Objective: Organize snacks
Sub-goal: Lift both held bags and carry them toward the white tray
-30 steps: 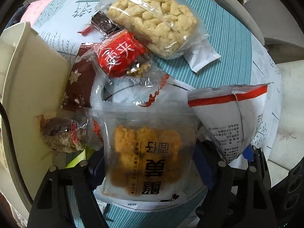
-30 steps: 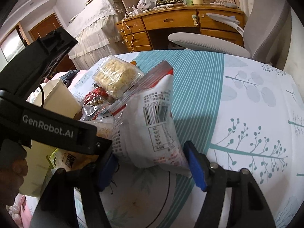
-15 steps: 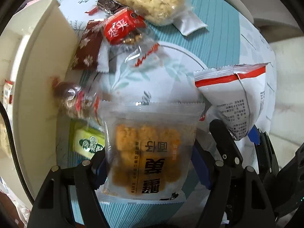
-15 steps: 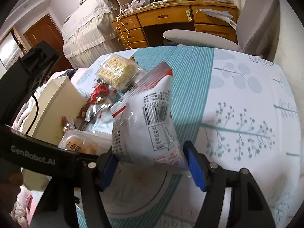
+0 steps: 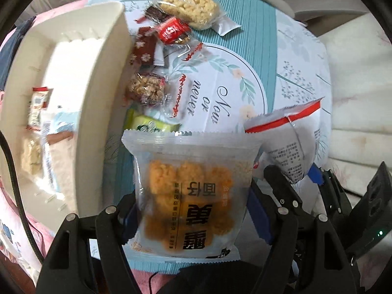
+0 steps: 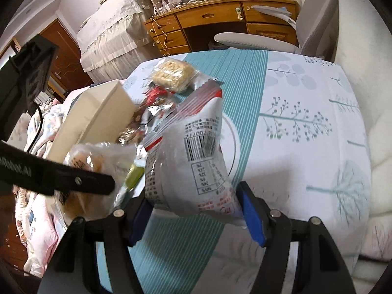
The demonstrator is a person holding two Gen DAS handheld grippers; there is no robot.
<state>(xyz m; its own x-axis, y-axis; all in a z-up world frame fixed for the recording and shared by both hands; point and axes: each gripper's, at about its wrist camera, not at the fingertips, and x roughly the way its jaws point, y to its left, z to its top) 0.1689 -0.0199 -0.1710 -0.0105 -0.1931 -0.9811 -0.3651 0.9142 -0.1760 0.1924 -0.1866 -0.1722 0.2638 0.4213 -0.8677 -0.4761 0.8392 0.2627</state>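
Packet of orange fried snacks (image 5: 193,196) sits pinched between the blue pads of the left hand-held gripper (image 5: 191,215), lifted clear of the counter (image 5: 245,39). Left wrist view alone shows the interior of the cream bin (image 5: 103,98) at 9 o'clock, holding a few wrapped snacks, plus loose packets along its outer wall: a puffed-rice bar (image 5: 191,7) at 12 o'clock and a green packet (image 5: 152,125). Right hand-held gripper (image 6: 196,218) clamps a white bag with red trim (image 6: 191,156). Right wrist view alone shows a wooden desk (image 6: 215,22) and grey chair (image 6: 316,17) at 12 o'clock.
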